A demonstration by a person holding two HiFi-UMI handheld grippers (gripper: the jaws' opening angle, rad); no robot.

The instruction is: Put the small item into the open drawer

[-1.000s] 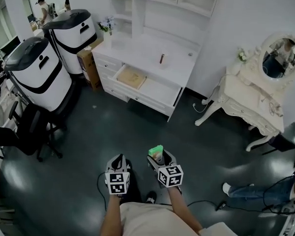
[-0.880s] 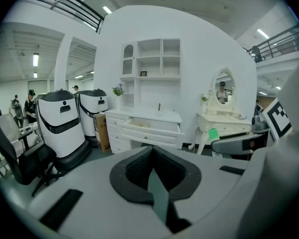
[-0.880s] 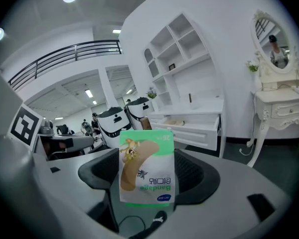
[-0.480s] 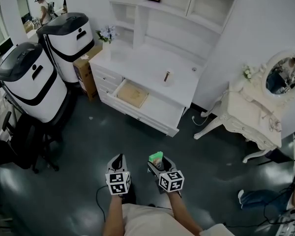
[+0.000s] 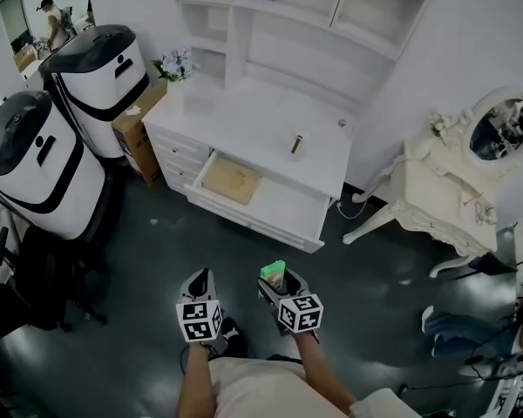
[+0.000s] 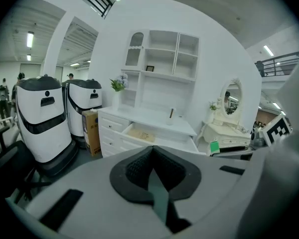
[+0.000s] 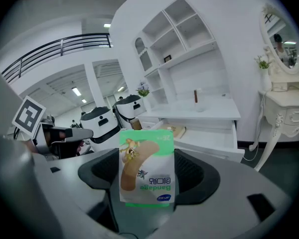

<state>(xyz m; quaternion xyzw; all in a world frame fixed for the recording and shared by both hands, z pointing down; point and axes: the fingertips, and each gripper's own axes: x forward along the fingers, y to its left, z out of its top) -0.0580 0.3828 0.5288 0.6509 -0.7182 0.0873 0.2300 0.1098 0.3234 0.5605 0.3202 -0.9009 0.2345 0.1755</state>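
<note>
A green bandage box (image 5: 274, 271) stands upright between the jaws of my right gripper (image 5: 277, 279), which is shut on it; the right gripper view shows the box (image 7: 146, 171) close up. My left gripper (image 5: 200, 279) hangs beside it, shut and empty, its pads (image 6: 139, 171) pressed together. Both are held over the dark floor, well short of the white dresser (image 5: 244, 124). Its open drawer (image 5: 283, 205) faces me, with a flat tan item (image 5: 229, 179) in its left half. A small brown bottle (image 5: 296, 144) stands on the dresser top.
Two large white-and-black machines (image 5: 35, 168) (image 5: 96, 72) and a cardboard box (image 5: 129, 138) stand left of the dresser. To the right is a white vanity table (image 5: 449, 194) with an oval mirror (image 5: 492, 133). A person's legs (image 5: 462, 333) lie at far right. A black chair (image 5: 22, 286) is at left.
The dresser and open drawer have come nearer and shifted down in the head view. Both grippers keep their pose, and the right one still holds the box.
</note>
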